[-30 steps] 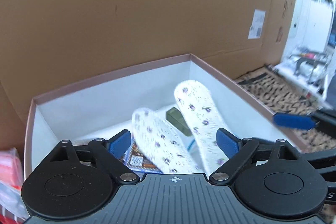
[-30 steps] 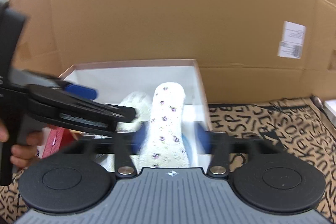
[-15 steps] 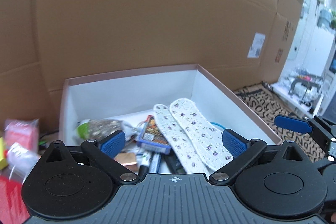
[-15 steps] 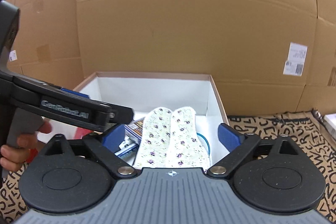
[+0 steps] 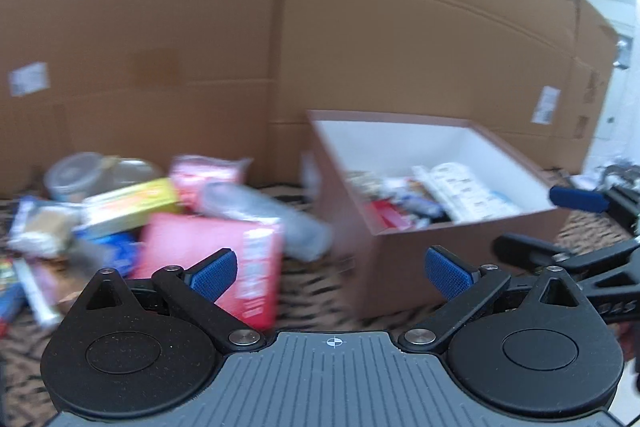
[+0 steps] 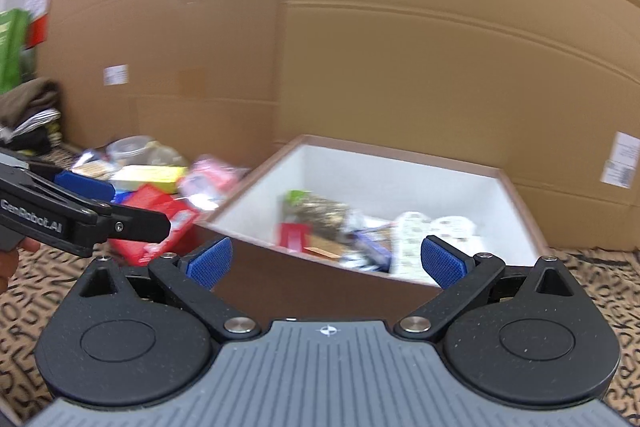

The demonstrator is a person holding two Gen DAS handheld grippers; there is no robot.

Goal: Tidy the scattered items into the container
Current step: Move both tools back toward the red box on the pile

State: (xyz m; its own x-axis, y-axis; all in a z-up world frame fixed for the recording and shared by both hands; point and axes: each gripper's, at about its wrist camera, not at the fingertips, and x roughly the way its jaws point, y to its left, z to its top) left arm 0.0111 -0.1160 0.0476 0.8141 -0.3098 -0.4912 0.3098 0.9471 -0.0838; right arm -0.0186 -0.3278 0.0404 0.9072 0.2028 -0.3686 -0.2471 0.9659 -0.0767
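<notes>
Cardboard wall behind; brown box ahead of left claw, packets to its left. Both claws, right claw included, gape wide, empty.

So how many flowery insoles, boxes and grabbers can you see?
Flowery insoles, in the box: 2
Box: 1
Grabbers, left gripper and right gripper, both open: 2
Total: 5

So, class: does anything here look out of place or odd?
Yes. A jumble of packets, led by a pink packet, lies heaped on the patterned mat left of the box rather than inside it. Nothing looks spilled or damaged, though blur hides detail.
</notes>
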